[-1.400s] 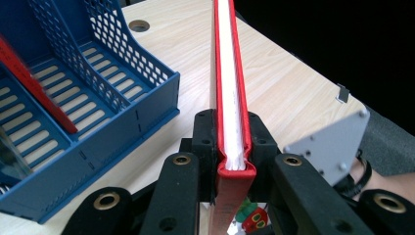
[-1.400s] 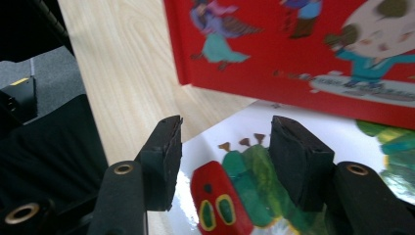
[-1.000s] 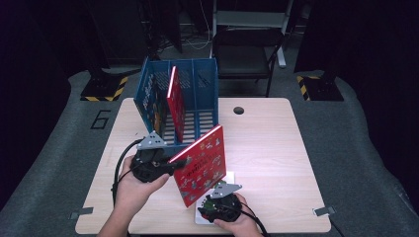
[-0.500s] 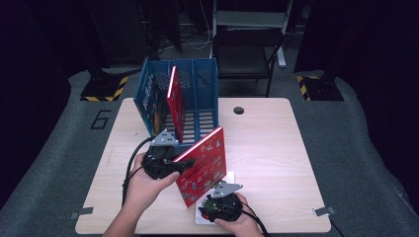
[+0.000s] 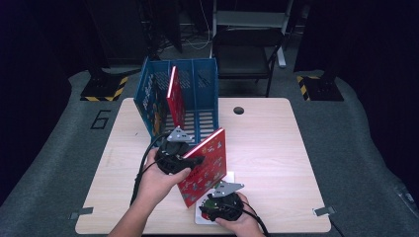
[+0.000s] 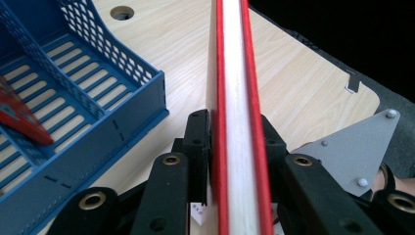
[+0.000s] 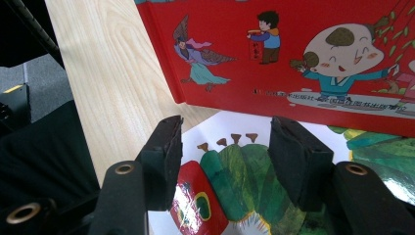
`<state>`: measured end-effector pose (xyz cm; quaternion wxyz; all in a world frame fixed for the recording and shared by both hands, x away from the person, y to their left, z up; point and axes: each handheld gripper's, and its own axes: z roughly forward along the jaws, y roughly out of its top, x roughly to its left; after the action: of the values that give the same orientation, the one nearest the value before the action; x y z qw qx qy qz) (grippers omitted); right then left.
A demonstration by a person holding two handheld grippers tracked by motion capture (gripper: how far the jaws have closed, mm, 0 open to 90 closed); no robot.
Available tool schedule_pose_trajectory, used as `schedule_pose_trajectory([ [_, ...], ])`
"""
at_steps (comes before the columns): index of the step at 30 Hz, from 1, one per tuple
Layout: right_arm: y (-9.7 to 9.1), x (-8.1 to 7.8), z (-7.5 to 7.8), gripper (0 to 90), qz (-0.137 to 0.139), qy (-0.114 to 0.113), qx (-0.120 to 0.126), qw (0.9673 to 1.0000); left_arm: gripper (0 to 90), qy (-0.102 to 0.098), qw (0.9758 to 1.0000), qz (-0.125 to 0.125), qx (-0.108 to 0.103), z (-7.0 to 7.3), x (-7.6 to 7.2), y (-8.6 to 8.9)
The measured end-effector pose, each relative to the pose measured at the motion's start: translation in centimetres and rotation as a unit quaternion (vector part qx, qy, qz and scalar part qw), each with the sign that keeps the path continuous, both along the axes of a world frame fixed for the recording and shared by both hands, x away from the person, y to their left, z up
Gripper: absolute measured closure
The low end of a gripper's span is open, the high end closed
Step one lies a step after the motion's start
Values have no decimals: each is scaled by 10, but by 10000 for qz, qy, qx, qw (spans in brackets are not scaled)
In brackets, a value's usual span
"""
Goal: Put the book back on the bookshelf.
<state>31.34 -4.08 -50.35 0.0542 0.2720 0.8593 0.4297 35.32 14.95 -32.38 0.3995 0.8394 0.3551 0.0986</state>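
Observation:
A red picture book (image 5: pixel 210 165) stands tilted on its lower edge near the table's front. My left gripper (image 5: pixel 193 160) is shut on its top edge. In the left gripper view both pads (image 6: pixel 198 142) lie against the covers, with the white page edge of the red book (image 6: pixel 236 73) between them. These jaws have just opened slightly, and the book is still between them. A white book with a green caterpillar (image 7: pixel 230 171) lies flat beneath. My right gripper (image 5: pixel 211 199) hovers open over it, and in its own view the right gripper (image 7: pixel 225 139) has nothing between its jaws.
A blue plastic file rack (image 5: pixel 197 89) stands at the back left of the wooden table (image 5: pixel 267 148), with another red book (image 5: pixel 174 96) leaning inside. A round cable hole (image 5: pixel 238 110) sits behind it. Black cables trail off the front edge.
My left hand has slid right along the red book's top edge, away from its left corner. The book keeps its tilt. The right hand has not moved.

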Motion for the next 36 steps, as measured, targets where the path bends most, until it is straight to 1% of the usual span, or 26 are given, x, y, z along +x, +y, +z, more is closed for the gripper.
schedule_pose_trajectory([
  [2, 0, 0, 0, 460, 27, 36, -14, 10000, 734, -2, 10000, -19, 54, -2, 0, -1],
  [5, 0, 0, 0, 460, 35, 34, -18, 10000, 736, 25, 10000, -10, 27, -4, 0, -1],
  [6, 0, 0, 0, 460, 4, -3, -3, 10000, 736, 31, 10000, -2, 62, -4, 0, 0],
  [9, 0, 0, 0, 460, 30, 17, -31, 10000, 737, 51, 9999, -35, 95, -4, -1, 0],
  [10, 0, 0, 0, 460, 29, 20, -29, 10000, 737, 53, 9998, -44, 161, -4, -2, 0],
  [11, 1, 0, 0, 460, 29, 18, -29, 10000, 737, 56, 9998, -58, 179, -4, -2, 0],
  [13, 1, 0, -1, 460, 38, 5, -32, 10000, 760, 25, 9998, -54, 197, -4, -3, 0],
  [16, 1, 0, -1, 460, 52, 20, -45, 10000, 765, -30, 9997, -47, 239, -4, -4, 0],
  [19, 1, 0, -1, 461, 52, 23, -45, 10000, 769, -15, 9997, -57, 226, -4, -4, 0],
  [21, 1, 0, -1, 461, 61, 7, -40, 10000, 778, -58, 9997, -41, 239, -5, -5, 0],
  [25, 0, 0, -1, 460, 35, 9, -31, 10000, 788, -77, 9997, 13, 224, -5, -5, 0],
  [27, 0, 0, -1, 460, 34, 10, -32, 10000, 790, -82, 9996, 12, 252, -4, -4, -1],
  [33, 0, 0, -1, 460, 30, 31, -26, 10000, 793, -32, 9997, -2, 260, -2, -2, -2],
  [35, -1, 1, 0, 460, 34, 38, -13, 10000, 793, -37, 9997, -9, 243, 0, -2, -1],
  [36, -1, 1, 0, 460, 23, 38, -12, 10000, 792, -59, 9998, 9, 193, 2, -2, 0],
])
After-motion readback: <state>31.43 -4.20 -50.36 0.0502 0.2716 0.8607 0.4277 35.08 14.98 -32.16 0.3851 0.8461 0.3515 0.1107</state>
